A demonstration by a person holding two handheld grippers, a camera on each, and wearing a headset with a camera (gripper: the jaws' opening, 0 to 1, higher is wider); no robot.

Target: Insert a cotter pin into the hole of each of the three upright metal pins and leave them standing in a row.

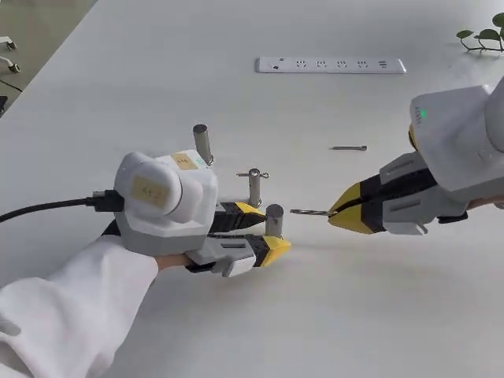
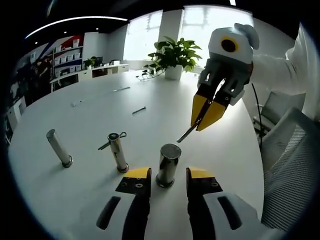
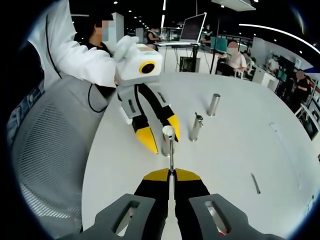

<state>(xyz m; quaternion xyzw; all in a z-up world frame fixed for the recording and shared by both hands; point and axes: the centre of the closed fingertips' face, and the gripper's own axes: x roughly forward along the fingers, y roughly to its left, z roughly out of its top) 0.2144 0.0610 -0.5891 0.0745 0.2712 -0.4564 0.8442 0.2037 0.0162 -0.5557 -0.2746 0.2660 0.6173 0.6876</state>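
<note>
The second of three insertions looks to be in hand. The left hand-held gripper (image 1: 270,228), jaws apart, brackets the nearest short upright steel pin (image 1: 274,216) on the white counter (image 1: 354,307), while the right hand-held gripper (image 1: 342,211) is clamped on a thin silver cotter pin (image 1: 309,212) just right of that pin's top. The cotter pin lies level, its long axis left-right and its free end pointing left. Next it needs lining up with the cross-hole, which I cannot make out, then a straight push.
</note>
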